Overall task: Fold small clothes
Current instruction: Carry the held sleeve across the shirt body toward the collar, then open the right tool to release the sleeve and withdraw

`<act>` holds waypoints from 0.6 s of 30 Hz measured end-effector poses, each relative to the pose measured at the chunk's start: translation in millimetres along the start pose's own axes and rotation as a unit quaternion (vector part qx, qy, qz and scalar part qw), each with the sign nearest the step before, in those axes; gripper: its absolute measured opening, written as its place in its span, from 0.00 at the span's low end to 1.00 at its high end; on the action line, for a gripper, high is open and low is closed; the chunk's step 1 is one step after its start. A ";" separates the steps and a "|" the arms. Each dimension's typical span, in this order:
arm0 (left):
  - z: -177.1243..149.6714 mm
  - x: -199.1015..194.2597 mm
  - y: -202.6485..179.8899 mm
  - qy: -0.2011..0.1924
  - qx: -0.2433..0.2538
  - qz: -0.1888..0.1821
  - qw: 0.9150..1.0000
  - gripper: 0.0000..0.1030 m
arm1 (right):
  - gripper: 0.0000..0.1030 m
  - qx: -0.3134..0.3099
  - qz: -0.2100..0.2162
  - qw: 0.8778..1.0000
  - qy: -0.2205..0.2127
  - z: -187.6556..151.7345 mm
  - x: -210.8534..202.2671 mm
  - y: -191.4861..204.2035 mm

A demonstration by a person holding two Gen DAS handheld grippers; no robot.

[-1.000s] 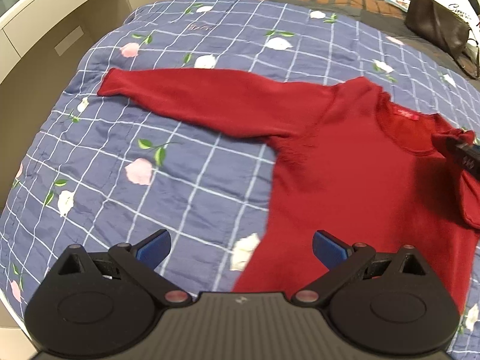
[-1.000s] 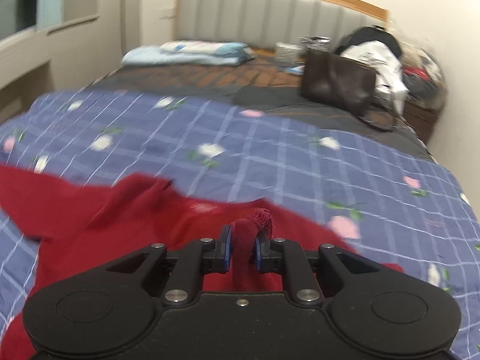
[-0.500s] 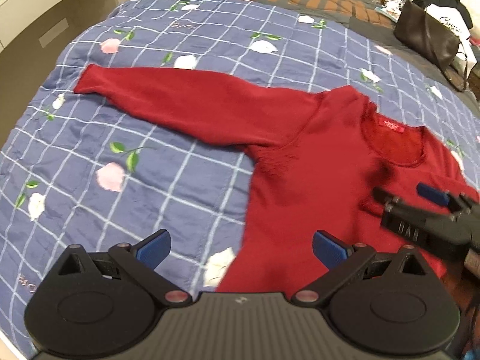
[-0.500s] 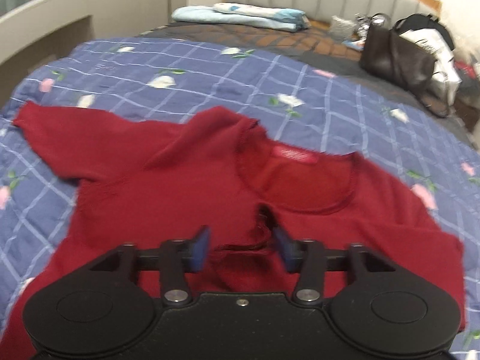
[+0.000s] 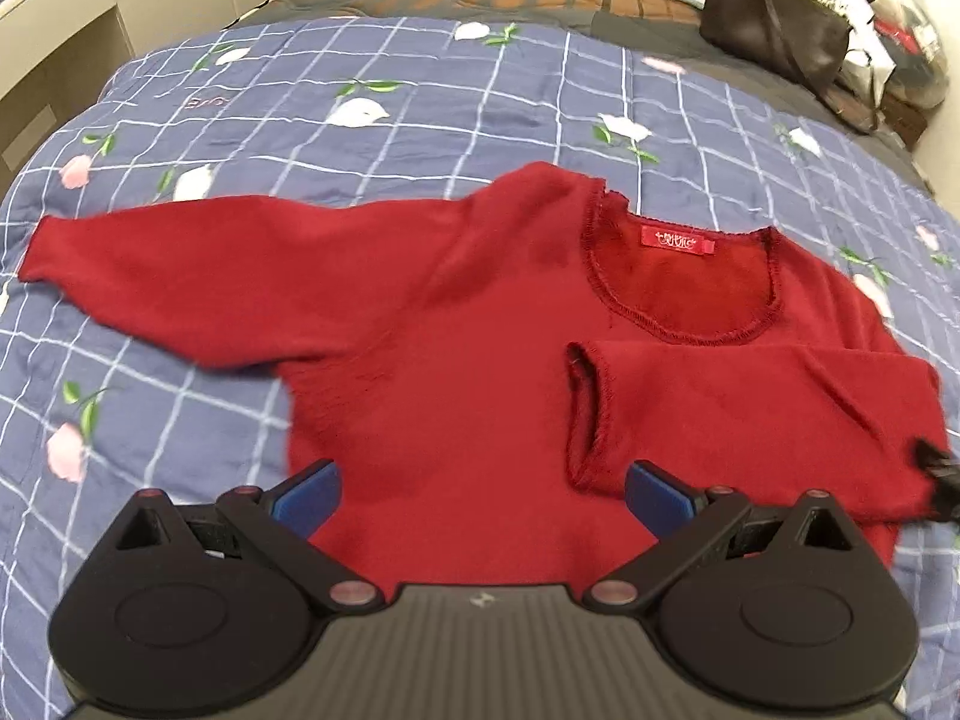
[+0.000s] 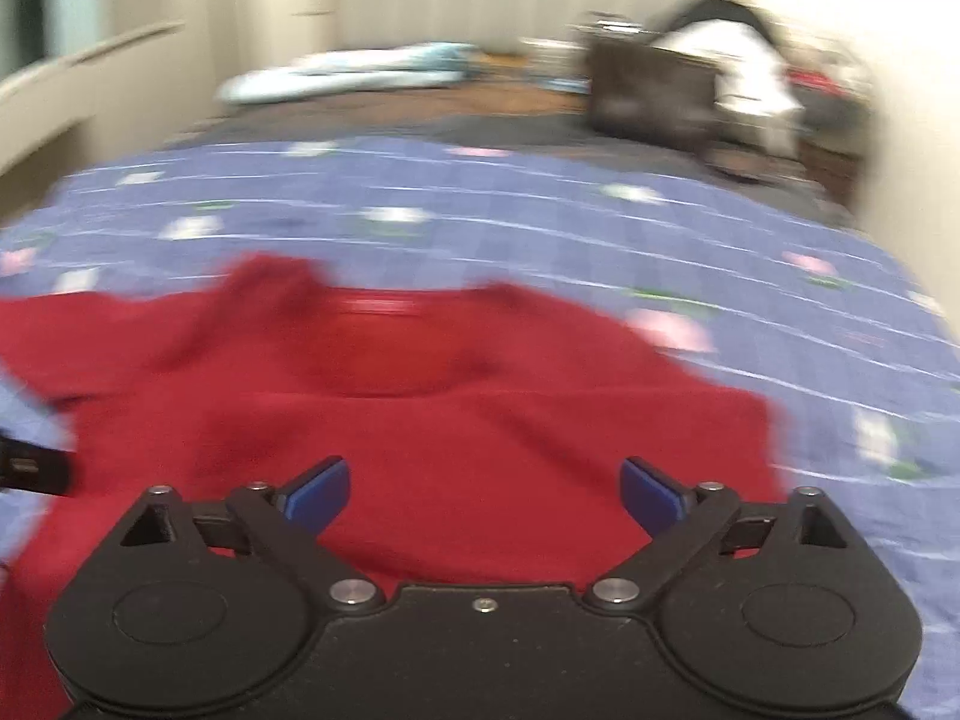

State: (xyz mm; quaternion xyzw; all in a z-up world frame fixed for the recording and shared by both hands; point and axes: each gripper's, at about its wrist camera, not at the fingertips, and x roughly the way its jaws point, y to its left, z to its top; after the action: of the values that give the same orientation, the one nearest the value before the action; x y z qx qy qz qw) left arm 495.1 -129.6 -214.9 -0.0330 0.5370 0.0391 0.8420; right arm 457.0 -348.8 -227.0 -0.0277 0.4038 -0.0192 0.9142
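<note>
Red sweater (image 5: 456,372) lies flat on the blue floral quilt (image 5: 456,96) on the bed, neck hole toward the headboard. One sleeve (image 5: 750,414) is folded across the chest, its cuff just below the collar; the other sleeve (image 5: 198,276) is still stretched out to the side.

Left gripper (image 5: 480,495): fingers spread wide, nothing between them, hovering over the lower body of the sweater. Right gripper (image 6: 483,495): jaws opening, fingers wide apart, no cloth pinched; that view is motion-blurred.

Risks, as a judgement:
- Folded sleeve lies loose, cuff rolled up. Any drag on the body while the other sleeve is taken probably slides it off.
- Fuzzy knit on a soft quilt: fingers closing low could pinch quilt along with the sleeve and lift both.
- A deep grab near the shoulder may catch two layers and bunch the chest.
- Right gripper sits low over the fabric; pulling away could snag it.
</note>
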 end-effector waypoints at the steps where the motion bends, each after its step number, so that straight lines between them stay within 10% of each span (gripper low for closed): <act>1: 2.5 6.4 -5.7 0.004 -0.001 0.004 1.000 1.00 | 0.96 0.007 -0.035 0.999 0.009 -0.1 5.1 -16.8; 5: 6.7 30.0 -22.8 0.018 0.000 0.026 1.000 1.00 | 0.96 0.081 -0.097 0.992 0.030 2.6 24.6 -88.2; 10: 8.2 52.5 -31.0 0.038 0.014 0.062 0.997 1.00 | 0.91 0.203 -0.010 0.978 0.051 11.6 57.6 -155.9; 18: 8.7 59.9 -30.1 0.050 0.012 0.069 0.996 1.00 | 0.30 0.278 0.066 0.952 0.108 29.8 109.7 -182.1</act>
State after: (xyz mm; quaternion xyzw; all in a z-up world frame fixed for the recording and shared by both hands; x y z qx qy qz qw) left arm 531.1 -156.8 -265.2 0.0128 0.5797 0.0892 0.8099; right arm 550.5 -535.7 -275.8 0.2563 0.4802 -0.0729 0.8357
